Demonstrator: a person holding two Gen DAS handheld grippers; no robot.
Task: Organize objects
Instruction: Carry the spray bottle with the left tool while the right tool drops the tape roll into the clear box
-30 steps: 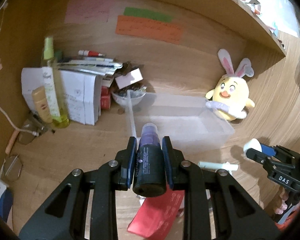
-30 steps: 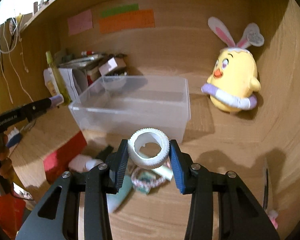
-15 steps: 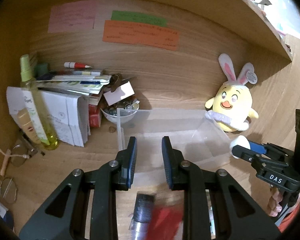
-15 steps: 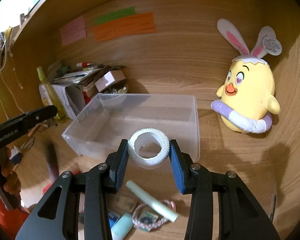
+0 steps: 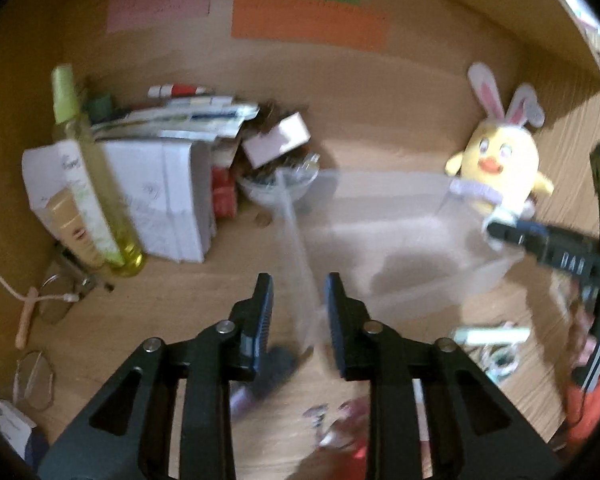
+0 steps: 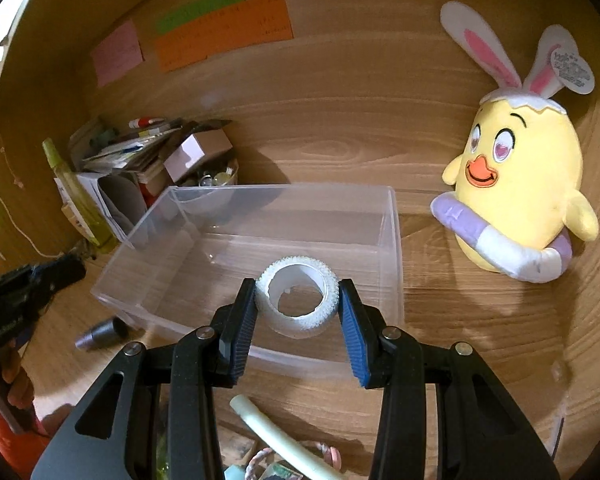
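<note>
My left gripper (image 5: 298,312) has nothing between its fingers and its jaws are opening; it points at the near left corner of the clear plastic bin (image 5: 400,208). A dark spray bottle (image 5: 268,376) lies blurred on the desk just under the left finger; in the right wrist view this bottle (image 6: 102,333) rests outside the bin (image 6: 284,200), by its left front corner. My right gripper (image 6: 297,300) is shut on a white ribbed tape roll (image 6: 300,322), held over the front part of the bin.
A yellow plush chick (image 6: 516,184) stands right of the bin. Stacked papers (image 5: 168,200), a tall green bottle (image 5: 88,176) and a small bowl (image 5: 276,184) crowd the back left. Glasses (image 5: 34,380) lie at the left. A pale green tube (image 6: 268,428) and small clutter lie near the front.
The left gripper let go of the dark bottle, which dropped to the desk, and its jaws spread. The right gripper carried the tape roll forward over the bin.
</note>
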